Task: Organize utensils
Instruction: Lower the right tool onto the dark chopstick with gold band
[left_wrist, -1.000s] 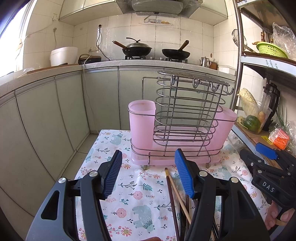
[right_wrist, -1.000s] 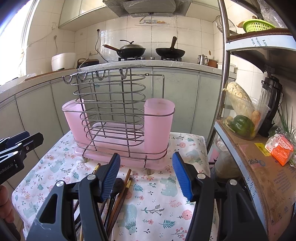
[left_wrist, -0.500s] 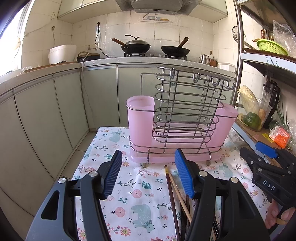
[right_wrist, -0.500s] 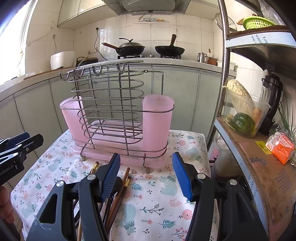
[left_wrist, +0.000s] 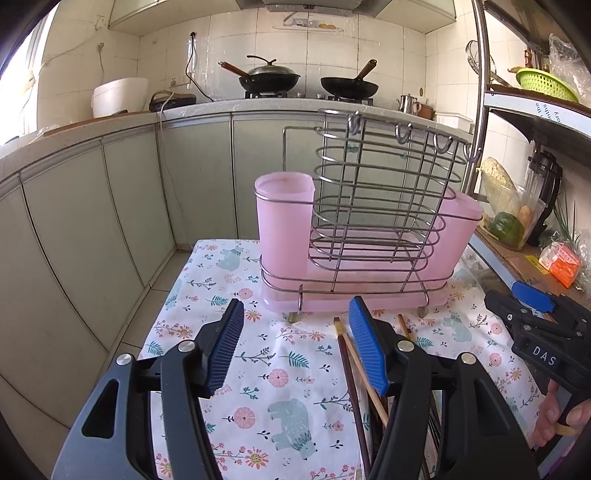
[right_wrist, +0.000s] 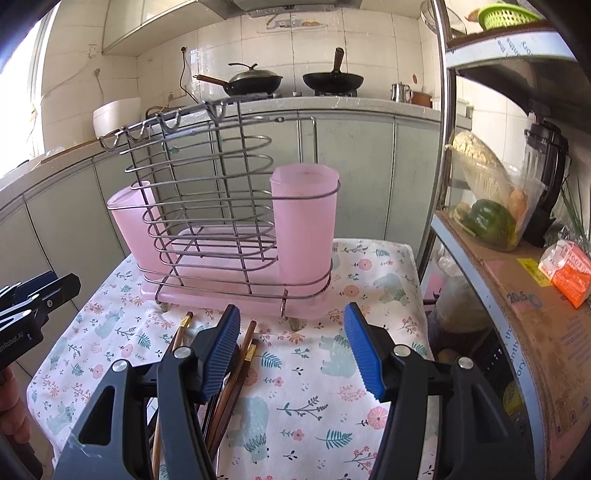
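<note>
Both grippers hover with jaws apart and empty over the desk, chopsticks under them and the rack ahead.

The left gripper (left_wrist: 295, 347) has its jaws wide apart above the flowered cloth (left_wrist: 273, 373), holding nothing; the chopsticks (left_wrist: 351, 373) lie on the cloth just under and beside its right jaw, tips pointing toward the rack. The right gripper (right_wrist: 291, 347) also has its jaws spread and empty; the same chopsticks (right_wrist: 243, 358) lie under its left jaw. Straight ahead of both, on the desk, stands the wire rack (left_wrist: 369, 229) on its pink tray, with an upright pink cup (left_wrist: 282, 221) at each end, one nearest the right gripper (right_wrist: 304, 221). Beyond it runs the kitchen counter with two woks (left_wrist: 269, 77).
</note>
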